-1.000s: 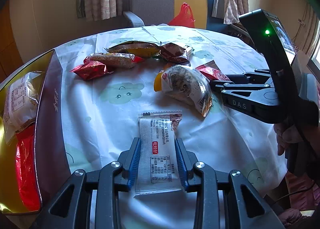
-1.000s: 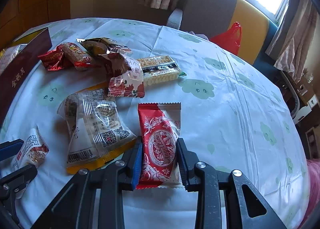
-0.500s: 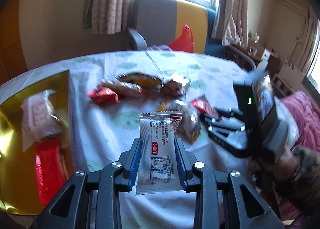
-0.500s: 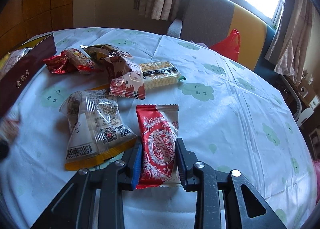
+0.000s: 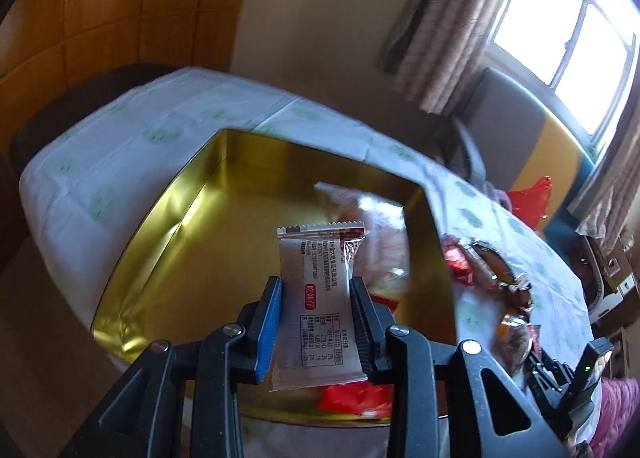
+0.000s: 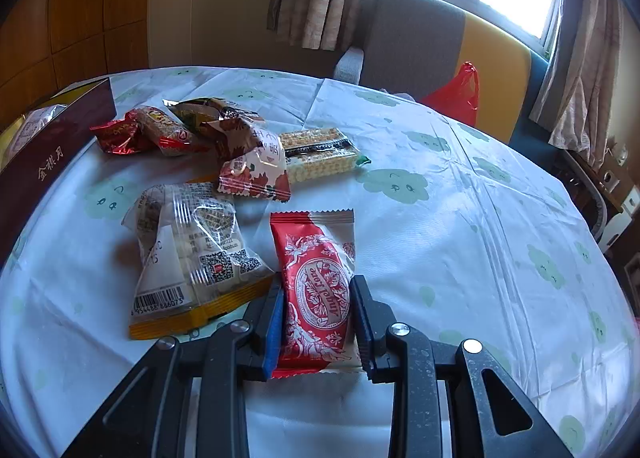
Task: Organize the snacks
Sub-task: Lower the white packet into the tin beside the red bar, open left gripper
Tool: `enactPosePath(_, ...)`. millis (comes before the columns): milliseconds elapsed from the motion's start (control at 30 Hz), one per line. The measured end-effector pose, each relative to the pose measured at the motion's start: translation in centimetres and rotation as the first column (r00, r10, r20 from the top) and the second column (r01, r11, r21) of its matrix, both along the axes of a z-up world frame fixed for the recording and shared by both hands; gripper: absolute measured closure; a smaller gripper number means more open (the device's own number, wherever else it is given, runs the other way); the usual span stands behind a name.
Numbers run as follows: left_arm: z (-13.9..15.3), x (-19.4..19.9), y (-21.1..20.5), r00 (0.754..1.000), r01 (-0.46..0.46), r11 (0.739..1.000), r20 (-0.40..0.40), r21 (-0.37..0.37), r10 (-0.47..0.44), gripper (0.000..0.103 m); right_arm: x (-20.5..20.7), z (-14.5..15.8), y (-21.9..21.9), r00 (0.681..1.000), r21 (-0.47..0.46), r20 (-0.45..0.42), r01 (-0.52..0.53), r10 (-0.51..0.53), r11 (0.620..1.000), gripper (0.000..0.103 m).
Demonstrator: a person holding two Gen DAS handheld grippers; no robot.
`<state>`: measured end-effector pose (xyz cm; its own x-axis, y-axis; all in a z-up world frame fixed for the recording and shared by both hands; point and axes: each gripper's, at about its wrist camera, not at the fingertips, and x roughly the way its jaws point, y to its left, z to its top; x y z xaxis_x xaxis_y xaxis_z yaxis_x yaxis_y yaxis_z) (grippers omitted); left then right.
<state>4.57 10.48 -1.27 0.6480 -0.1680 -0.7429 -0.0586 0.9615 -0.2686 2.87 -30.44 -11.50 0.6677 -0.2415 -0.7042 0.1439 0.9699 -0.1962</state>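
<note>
Gold-lined box [image 5: 168,242] now under left tool [image 5: 316,322], swung over from table; tool grips white snack packet [image 5: 316,298] above box, release next. Right tool [image 6: 318,322] clamps red packet [image 6: 316,290], still beside box on table [image 6: 460,217].

Right hand-held gripper [image 6: 318,322] clamps red snack packet [image 6: 316,290] on tablecloth [image 6: 460,217].

Both tongs [image 5: 316,310] [image 6: 318,318] are black with silver screws and 1 blue pad each.
</note>
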Motion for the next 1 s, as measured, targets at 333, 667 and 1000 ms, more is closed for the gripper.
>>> enactPosePath(333, -3.8, 1.7, -1.5, 0.993, 0.038, 0.998, -0.112, 0.049, -0.033, 0.065, 0.0, 0.0, 0.0, 1.0, 0.0, 0.0, -0.001, 0.001, 1.0, 0.072)
enactPosePath(667, -3.6, -0.1, -4.2, 0.994, 0.074, 0.974, -0.094, 0.213, -0.055, 0.064, 0.0, 0.1, 0.0, 1.0, 0.006, 0.003, -0.003, 0.003, 1.0, 0.071)
enactPosePath(1000, -2.5, -0.9, -6.5, 0.992, 0.125, 0.963, -0.063, 0.237, -0.113, 0.064, 0.2, 0.3, 0.6, 1.0, -0.02, -0.009, 0.023, -0.023, 1.0, 0.072)
